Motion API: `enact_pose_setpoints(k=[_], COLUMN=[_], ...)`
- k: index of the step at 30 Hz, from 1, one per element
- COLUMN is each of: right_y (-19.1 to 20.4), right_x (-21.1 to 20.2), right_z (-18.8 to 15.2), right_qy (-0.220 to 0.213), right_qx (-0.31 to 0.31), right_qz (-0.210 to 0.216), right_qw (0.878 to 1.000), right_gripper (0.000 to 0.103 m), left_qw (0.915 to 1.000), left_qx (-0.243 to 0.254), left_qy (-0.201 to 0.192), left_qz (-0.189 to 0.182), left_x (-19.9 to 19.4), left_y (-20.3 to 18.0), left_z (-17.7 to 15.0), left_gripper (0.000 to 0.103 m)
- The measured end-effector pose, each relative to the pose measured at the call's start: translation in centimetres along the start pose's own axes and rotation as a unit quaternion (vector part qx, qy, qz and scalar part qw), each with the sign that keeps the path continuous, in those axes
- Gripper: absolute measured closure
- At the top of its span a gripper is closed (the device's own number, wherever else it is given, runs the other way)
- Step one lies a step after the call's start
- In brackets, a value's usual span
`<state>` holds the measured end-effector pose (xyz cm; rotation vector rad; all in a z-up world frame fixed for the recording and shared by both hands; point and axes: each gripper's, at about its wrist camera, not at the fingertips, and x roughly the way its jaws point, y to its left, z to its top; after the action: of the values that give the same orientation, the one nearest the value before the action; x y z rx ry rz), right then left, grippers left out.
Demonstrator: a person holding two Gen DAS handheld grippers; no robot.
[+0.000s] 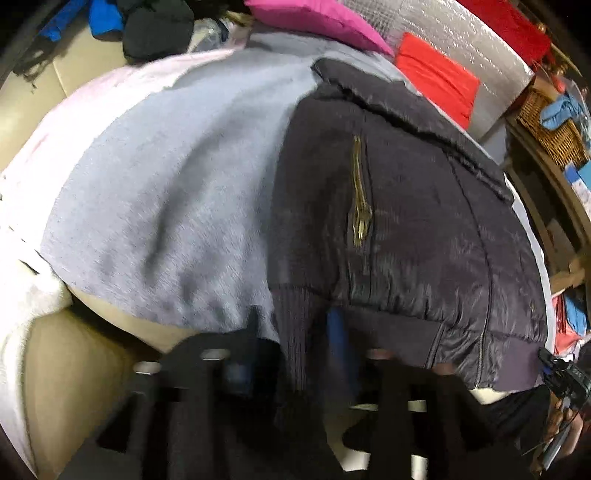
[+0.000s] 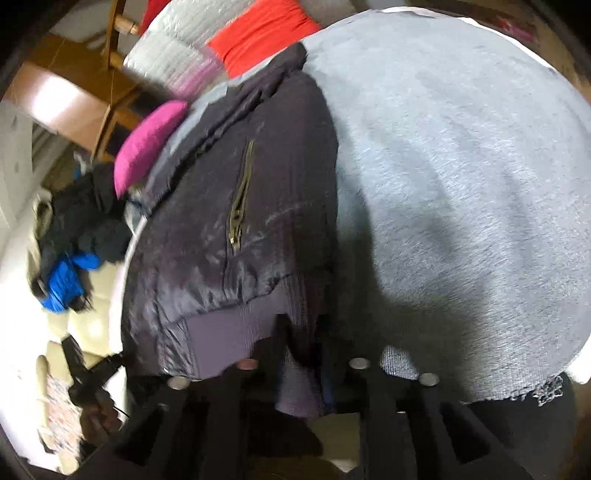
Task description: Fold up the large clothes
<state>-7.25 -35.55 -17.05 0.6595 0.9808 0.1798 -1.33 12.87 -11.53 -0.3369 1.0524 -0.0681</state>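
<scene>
A dark navy padded jacket (image 1: 406,229) with a brass pocket zip (image 1: 360,206) lies on a grey blanket (image 1: 166,192). It also shows in the right wrist view (image 2: 229,206), on the same blanket (image 2: 461,184). My left gripper (image 1: 314,332) is shut on the jacket's ribbed hem, with cloth draped between its fingers. My right gripper (image 2: 301,343) is shut on the ribbed hem (image 2: 229,328) at the other corner, and cloth hangs down between its fingers. The fingertips are mostly hidden by the cloth.
A pink cushion (image 1: 314,18) and a red cushion (image 1: 439,74) lie at the blanket's far end against silver padding (image 1: 480,44). A pile of dark and blue clothes (image 2: 70,258) sits on the beige sofa (image 1: 74,387). A wicker basket (image 1: 546,125) and a wooden chair (image 2: 74,96) stand nearby.
</scene>
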Motion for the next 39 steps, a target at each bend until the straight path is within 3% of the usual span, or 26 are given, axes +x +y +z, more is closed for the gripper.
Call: enact_pose_setpoints(k=[1,2,6,12,13,15,16,18,21,22,24,26,27,32,37,39], right_y=[-0.1,-0.3,-0.7,0.3,0.6,0.9,1.0,1.6,1.7,1.2,0.5,0.2,0.1,-0.1,1.2,1.7], right_x=[-0.6,-1.1,-2.3,0.3,0.9,2.0,2.4,2.3,1.8,2.0,1.8,0.5,-0.2,-1.6,3.4,6.1], right_z=[0.4,0.7,2.1,2.3,2.1,1.7,1.6,1.4,1.7,1.8,2.2,2.9,3.5,10.5,21.9,26.2], right_qy=[-0.012,-0.023,-0.052,-0.022,-0.016,0.005,0.009,0.01,0.01,0.017,0.018,-0.009,-0.022,-0.073,-0.086,-0.079], right_qx=[0.0,0.002,0.012,-0.008,-0.016,-0.032,-0.036,-0.056,-0.057,-0.043,-0.025,-0.022,-0.019,-0.001,-0.009,-0.01], right_qz=[-0.003,-0.005,-0.005,0.0,-0.001,-0.016,-0.028,-0.043,-0.05,-0.042,-0.027,-0.025,-0.025,0.001,0.048,0.052], right_qw=[1.0,1.0,0.999,1.0,1.0,0.999,0.999,0.997,0.997,0.998,0.999,0.999,0.999,0.997,0.995,0.995], right_gripper=[0.041,0.024,0.024,0.025,0.028,0.067,0.075,0.083,0.084,0.082,0.069,0.03,0.029,0.029,0.029,0.029], left_qw=[0.9999,0.9994,0.9974,0.9987,0.999,0.9996,0.9997,0.9994,0.9997,0.9996,0.9985,0.9961,0.9949,0.9867,0.9693,0.9642], left_qx=[-0.003,-0.008,-0.03,-0.022,-0.021,-0.016,-0.01,0.006,-0.006,-0.002,0.008,0.016,0.021,0.098,0.183,0.205], left_qy=[-0.015,-0.032,-0.065,-0.046,-0.038,-0.024,-0.019,-0.021,-0.022,-0.025,-0.046,-0.079,-0.092,-0.128,-0.164,-0.168], left_qz=[0.003,0.006,0.002,-0.001,-0.001,0.004,0.012,0.029,0.012,0.012,0.031,0.035,0.034,0.022,-0.002,0.01], left_x=[-0.7,-1.3,-2.6,0.1,1.2,2.0,2.2,2.0,1.3,1.0,-0.2,-1.2,-1.5,0.3,5.1,7.6], left_y=[0.3,0.5,1.6,0.6,-0.3,-0.6,-0.9,-1.1,-0.8,-0.9,-1.4,-2.0,-2.4,-8.5,-17.6,-20.8], left_z=[0.5,0.8,2.6,3.4,3.4,3.1,2.9,2.6,3.0,3.1,3.9,5.3,6.0,11.9,17.2,19.2], left_gripper=[0.032,0.03,0.03,0.03,0.03,0.03,0.03,0.064,0.064,0.062,0.038,0.025,0.025,0.023,0.023,0.023])
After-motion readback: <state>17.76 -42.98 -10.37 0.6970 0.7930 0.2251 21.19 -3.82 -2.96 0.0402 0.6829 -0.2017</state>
